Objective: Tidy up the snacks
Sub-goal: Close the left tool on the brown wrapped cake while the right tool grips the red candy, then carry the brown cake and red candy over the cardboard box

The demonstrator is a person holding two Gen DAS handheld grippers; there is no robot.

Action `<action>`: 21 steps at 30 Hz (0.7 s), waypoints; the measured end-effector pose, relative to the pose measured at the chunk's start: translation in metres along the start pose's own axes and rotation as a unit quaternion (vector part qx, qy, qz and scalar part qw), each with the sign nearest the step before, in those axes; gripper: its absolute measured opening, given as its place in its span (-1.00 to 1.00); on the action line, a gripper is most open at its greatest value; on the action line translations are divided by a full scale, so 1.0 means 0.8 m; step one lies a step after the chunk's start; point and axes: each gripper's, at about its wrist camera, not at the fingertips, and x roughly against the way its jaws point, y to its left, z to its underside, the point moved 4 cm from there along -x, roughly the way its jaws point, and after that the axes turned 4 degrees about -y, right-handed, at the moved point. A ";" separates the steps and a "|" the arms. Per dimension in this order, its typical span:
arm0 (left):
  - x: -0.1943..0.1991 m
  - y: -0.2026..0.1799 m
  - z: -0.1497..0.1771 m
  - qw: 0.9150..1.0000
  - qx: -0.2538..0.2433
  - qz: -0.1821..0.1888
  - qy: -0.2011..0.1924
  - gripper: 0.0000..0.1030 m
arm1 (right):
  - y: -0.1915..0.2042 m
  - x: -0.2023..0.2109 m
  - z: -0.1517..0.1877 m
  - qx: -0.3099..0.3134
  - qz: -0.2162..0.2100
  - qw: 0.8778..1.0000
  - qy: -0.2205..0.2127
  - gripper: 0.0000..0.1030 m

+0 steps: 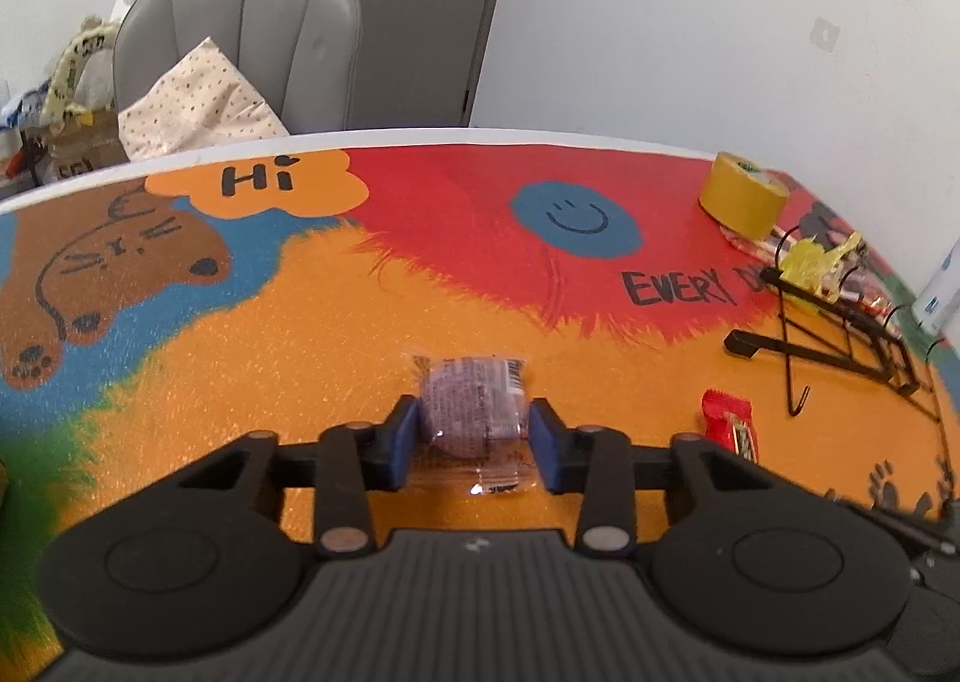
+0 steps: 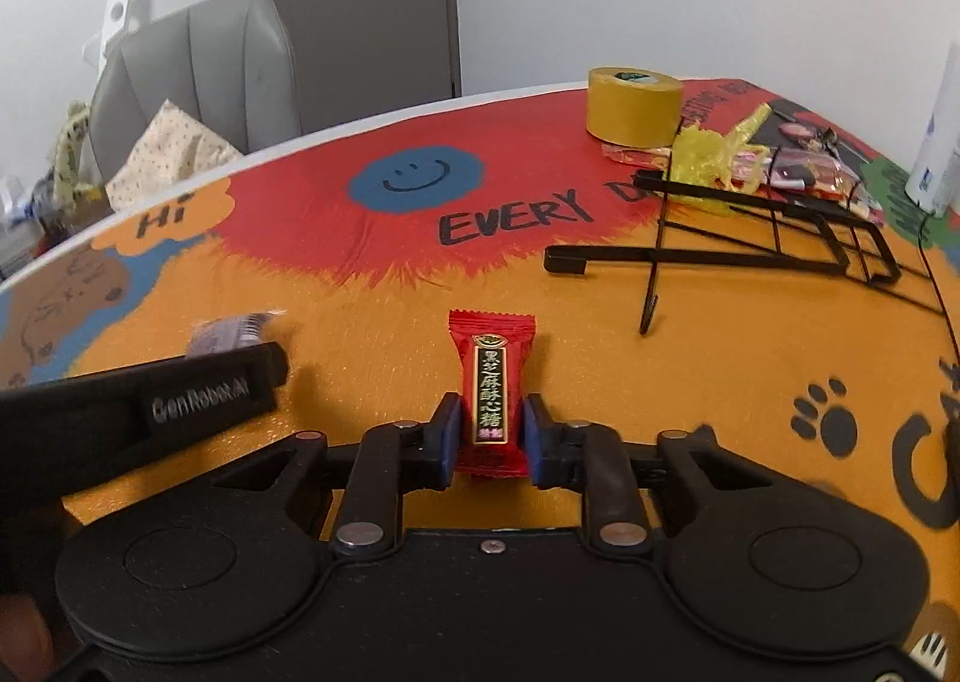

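Note:
A purple snack in a clear wrapper (image 1: 469, 403) lies on the orange part of the mat, and my left gripper (image 1: 474, 419) is shut on it, blue pads pressing both sides. A red candy (image 2: 491, 376) with a black and gold label sits between the pads of my right gripper (image 2: 492, 425), which is shut on it. In the left wrist view the red candy (image 1: 729, 422) shows to the right. In the right wrist view the purple snack (image 2: 228, 329) peeks out behind a black finger (image 2: 204, 394) of the left gripper.
A yellow tape roll (image 2: 633, 105) stands at the back right. A black wire rack (image 2: 750, 256) lies flat beside it, with several wrapped snacks (image 2: 720, 159) piled on its far end. A white bottle (image 2: 936, 141) stands at the right edge. A grey chair (image 1: 252, 39) is behind the table.

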 end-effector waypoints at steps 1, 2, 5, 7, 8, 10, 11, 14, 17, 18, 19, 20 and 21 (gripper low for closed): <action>0.004 0.002 0.002 1.000 0.005 -0.002 -0.002 -0.35 | -0.005 0.003 0.001 -0.013 -0.011 1.000 0.000 -0.64; 0.010 0.004 0.006 1.000 0.008 -0.003 -0.008 -0.36 | -0.010 0.007 0.003 -0.025 -0.021 0.999 -0.001 -0.65; 0.028 0.004 0.022 1.000 0.005 -0.001 -0.014 -0.38 | -0.023 0.017 0.010 -0.046 -0.031 0.998 -0.005 -0.66; 0.038 0.006 0.028 1.000 0.005 0.000 -0.013 -0.38 | -0.026 0.022 0.015 -0.063 -0.040 0.997 -0.003 -0.66; 0.045 0.007 0.030 1.000 0.006 0.001 -0.014 -0.38 | -0.027 0.025 0.016 -0.070 -0.048 0.996 -0.001 -0.66; 0.059 0.008 0.032 1.000 0.002 0.000 -0.021 -0.38 | -0.024 0.030 0.019 -0.075 -0.057 0.995 -0.003 -0.66; 0.065 0.008 0.033 1.000 -0.001 0.000 -0.023 -0.38 | -0.023 0.034 0.020 -0.077 -0.059 0.995 -0.005 -0.66; 0.086 0.007 0.037 0.999 -0.005 0.008 -0.031 -0.39 | -0.019 0.046 0.022 -0.088 -0.070 0.994 -0.011 -0.66; 0.105 0.010 0.038 0.999 -0.007 0.013 -0.040 -0.39 | -0.014 0.060 0.024 -0.090 -0.078 0.993 -0.018 -0.66; 0.112 0.011 0.038 0.999 -0.006 0.015 -0.043 -0.39 | -0.012 0.065 0.024 -0.090 -0.080 0.992 -0.020 -0.66; 0.119 0.013 0.038 0.999 -0.006 0.016 -0.047 -0.39 | -0.009 0.070 0.025 -0.090 -0.082 0.992 -0.023 -0.66; 0.126 0.016 0.037 0.999 -0.005 0.017 -0.051 -0.39 | -0.006 0.074 0.025 -0.090 -0.085 0.992 -0.025 -0.66; 0.132 0.018 0.037 0.998 -0.004 0.017 -0.055 -0.39 | -0.003 0.079 0.025 -0.088 -0.087 0.992 -0.028 -0.66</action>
